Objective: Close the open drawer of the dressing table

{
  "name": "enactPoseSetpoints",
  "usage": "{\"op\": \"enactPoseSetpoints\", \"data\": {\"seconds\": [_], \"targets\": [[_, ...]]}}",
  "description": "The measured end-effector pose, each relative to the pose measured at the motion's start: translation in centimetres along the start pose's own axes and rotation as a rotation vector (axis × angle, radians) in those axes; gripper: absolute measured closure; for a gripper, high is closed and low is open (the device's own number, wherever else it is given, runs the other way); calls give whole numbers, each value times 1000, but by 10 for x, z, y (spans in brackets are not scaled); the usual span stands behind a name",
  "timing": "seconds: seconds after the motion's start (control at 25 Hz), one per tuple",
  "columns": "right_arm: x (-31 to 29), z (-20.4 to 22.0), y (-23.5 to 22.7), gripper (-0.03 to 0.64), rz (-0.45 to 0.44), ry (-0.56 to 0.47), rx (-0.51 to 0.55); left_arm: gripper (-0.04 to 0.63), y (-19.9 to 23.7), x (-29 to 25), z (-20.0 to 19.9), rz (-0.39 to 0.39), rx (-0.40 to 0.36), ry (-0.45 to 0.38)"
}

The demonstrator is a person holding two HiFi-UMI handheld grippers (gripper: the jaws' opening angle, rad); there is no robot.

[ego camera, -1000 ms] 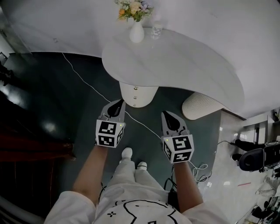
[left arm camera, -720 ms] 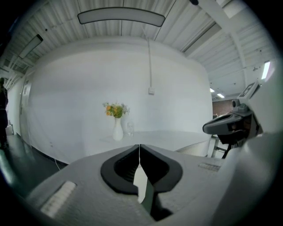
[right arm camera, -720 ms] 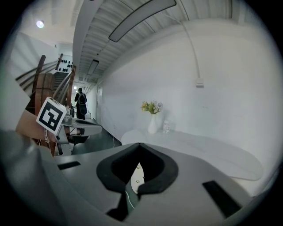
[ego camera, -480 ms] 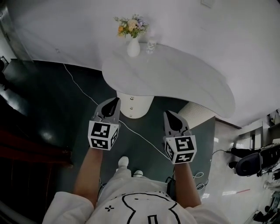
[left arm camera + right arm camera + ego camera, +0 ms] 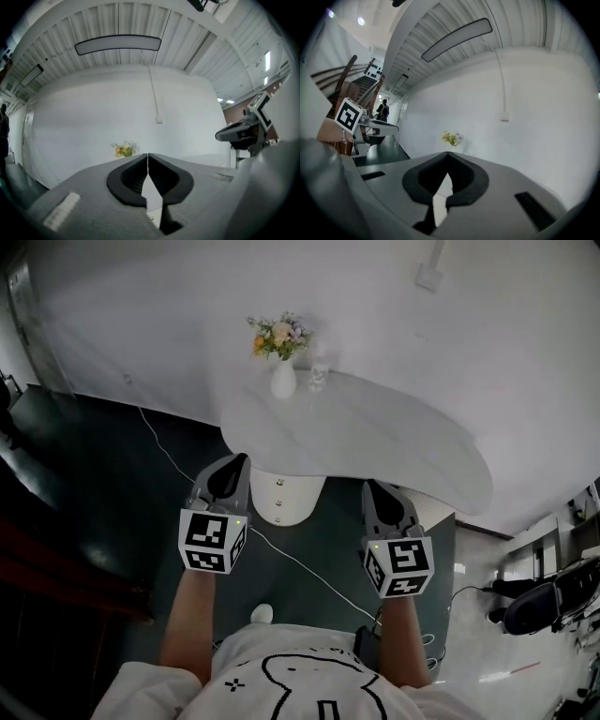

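Dressing table [image 5: 394,442]: white curved top. Its back edge is against the wall [image 5: 169,296], its near edge is one long bend, and its right end tapers off.
Drawer front [image 5: 281,504]: rounded and white, with two small knobs. It sticks out from under the near edge of the dressing table, toward its left part. Can't tell how far out it is.
Vase [image 5: 283,382]: upright at the back left of the dressing table top, with flowers [image 5: 278,336] in it. A small glass [image 5: 319,379] stands just beside it on the right.
Left gripper [image 5: 234,465]: in the air in front of the dressing table, tip near the near edge and just left of the drawer front, touching nothing. Jaws closed tip to tip, nothing between them.
Right gripper [image 5: 372,491]: in the air in front of the dressing table, right of the drawer front, tip near the near edge. Jaws pressed together, empty.
Gap: the grippers are well apart, and the drawer front sits between them.
Floor [image 5: 103,474]: dark, spreads wide to the left of the dressing table and in front of it.
Cable [image 5: 309,568]: thin and white, lying on the floor. It runs from left of the dressing table, past the front of the drawer front, toward the person.
Chair [image 5: 534,604]: dark, well off to the right of the dressing table.
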State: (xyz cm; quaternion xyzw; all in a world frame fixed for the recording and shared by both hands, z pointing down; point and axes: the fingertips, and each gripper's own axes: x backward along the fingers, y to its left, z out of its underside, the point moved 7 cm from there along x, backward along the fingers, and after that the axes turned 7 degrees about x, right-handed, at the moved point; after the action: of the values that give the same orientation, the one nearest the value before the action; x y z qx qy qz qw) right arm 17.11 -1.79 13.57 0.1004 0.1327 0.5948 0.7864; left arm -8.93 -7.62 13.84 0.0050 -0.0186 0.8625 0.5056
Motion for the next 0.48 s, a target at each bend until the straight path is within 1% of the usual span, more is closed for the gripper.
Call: {"op": "enactPoseSetpoints", "data": {"seconds": [0.2, 0.32, 0.48], "targets": [[8, -31, -12, 621, 60, -74, 56, 577, 7, 5, -31, -21, -28, -67], [14, -47, -18, 621, 94, -112, 59, 577, 11, 10, -47, -31, -37, -107], [17, -59, -16, 621, 104, -134, 68, 577, 15, 14, -57, -32, -47, -139]]}}
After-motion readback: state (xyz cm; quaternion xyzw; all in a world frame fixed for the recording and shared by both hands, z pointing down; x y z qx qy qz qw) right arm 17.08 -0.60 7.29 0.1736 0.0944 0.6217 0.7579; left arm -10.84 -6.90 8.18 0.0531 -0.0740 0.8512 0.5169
